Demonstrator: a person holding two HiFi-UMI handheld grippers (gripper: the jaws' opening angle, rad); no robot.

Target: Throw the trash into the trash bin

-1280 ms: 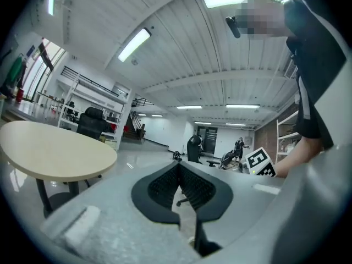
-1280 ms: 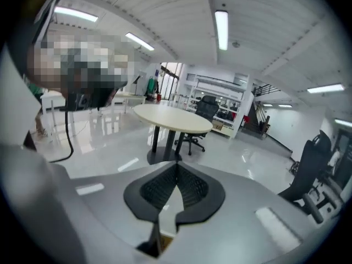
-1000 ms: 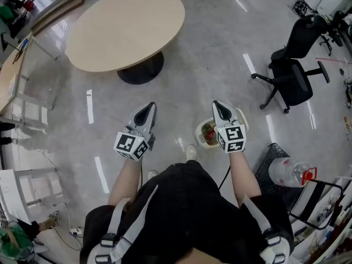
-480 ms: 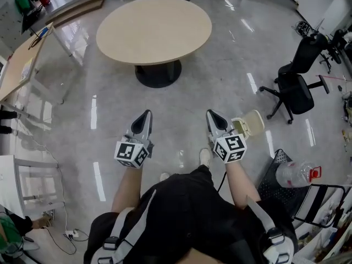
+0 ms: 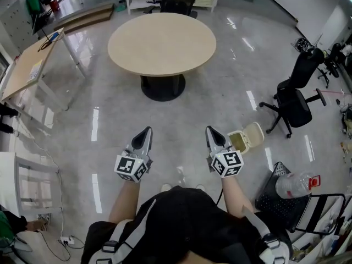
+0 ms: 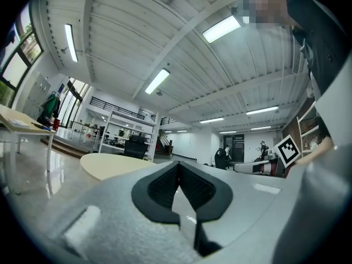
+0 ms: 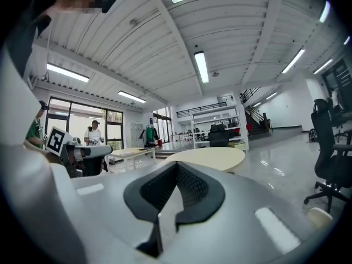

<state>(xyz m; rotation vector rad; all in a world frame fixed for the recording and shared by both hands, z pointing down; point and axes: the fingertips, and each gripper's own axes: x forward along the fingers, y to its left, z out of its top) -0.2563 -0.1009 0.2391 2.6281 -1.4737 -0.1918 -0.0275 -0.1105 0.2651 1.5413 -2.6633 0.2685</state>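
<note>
The trash bin [image 5: 246, 138] is small and cream-coloured. Its lid is tipped back, and the inside looks yellowish, too small to tell what it holds. It stands on the glossy grey floor [image 5: 110, 120], just to the right of the right gripper's [image 5: 212, 132] jaws and well off to the right of the left gripper's [image 5: 146, 132]. Both pairs of jaws are pressed together at the tips with nothing between them, as each gripper view shows [image 6: 177, 172] [image 7: 177, 169]. A round beige surface [image 5: 161, 43] stands ahead of both.
</note>
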